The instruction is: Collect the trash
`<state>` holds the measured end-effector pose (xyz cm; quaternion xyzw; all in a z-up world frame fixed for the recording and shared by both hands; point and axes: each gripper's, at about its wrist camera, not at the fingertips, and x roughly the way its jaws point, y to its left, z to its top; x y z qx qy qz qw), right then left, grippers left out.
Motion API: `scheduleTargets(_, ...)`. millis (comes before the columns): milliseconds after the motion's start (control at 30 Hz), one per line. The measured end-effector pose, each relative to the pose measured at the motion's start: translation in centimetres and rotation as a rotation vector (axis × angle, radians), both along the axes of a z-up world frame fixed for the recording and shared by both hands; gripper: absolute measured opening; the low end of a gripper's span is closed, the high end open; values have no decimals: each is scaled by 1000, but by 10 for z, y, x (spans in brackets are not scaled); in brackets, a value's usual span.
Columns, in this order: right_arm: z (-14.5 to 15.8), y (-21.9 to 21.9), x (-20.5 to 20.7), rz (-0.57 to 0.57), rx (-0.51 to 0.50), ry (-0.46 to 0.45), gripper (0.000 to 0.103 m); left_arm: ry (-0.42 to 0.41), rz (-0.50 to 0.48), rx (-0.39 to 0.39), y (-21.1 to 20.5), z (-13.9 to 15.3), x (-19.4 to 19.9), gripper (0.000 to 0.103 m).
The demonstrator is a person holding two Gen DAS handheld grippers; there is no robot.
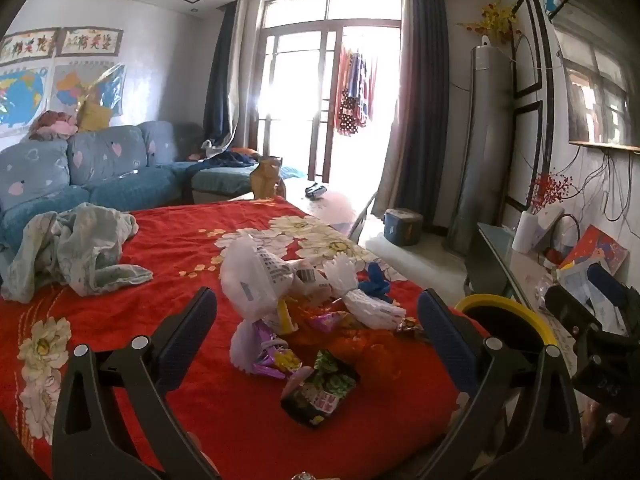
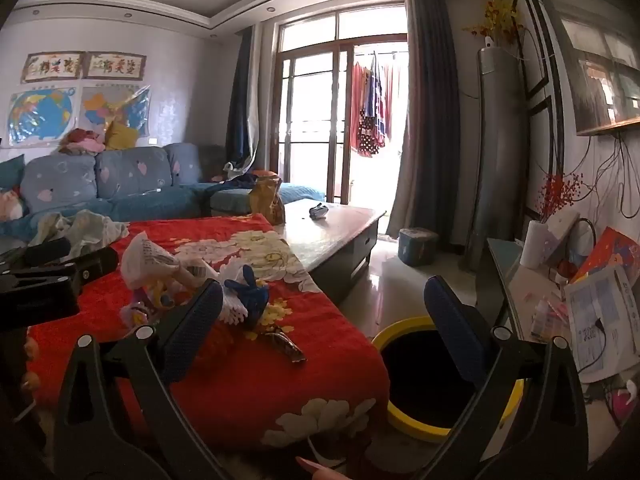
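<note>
A heap of trash lies on the red flowered blanket: a white plastic bag, white foam netting, a blue scrap, a purple wrapper and a dark snack packet. My left gripper is open, hovering just short of the heap with nothing between its fingers. My right gripper is open and empty over the blanket's right edge. A brown wrapper lies alone below it. The yellow-rimmed bin stands on the floor beside the table.
A crumpled pale cloth lies at the blanket's left. Beyond are bare wooden tabletop, a yellow bag and a blue sofa. A cluttered side cabinet runs along the right wall, and a blue box sits on the floor.
</note>
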<state>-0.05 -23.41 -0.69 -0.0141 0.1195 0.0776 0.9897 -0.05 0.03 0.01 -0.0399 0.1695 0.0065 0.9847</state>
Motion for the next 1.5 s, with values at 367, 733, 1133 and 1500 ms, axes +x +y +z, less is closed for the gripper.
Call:
scheduleTargets(367, 0, 0, -1, -6, -3, -9, 93, 10, -1, 1, 0, 0, 1, 97)
scheduleTargets(733, -2, -2, -1, -8, -1, -12, 93, 6, -1, 3, -4, 0, 3, 97)
scheduleTargets(1133, -2, -2, -2, -8, 0, -11, 93, 5, -1, 4, -5, 0, 3, 97)
scheduleTargets(1500, -3, -3, -2, -9, 3, -9, 93, 4, -2, 3, -4, 0, 2, 97)
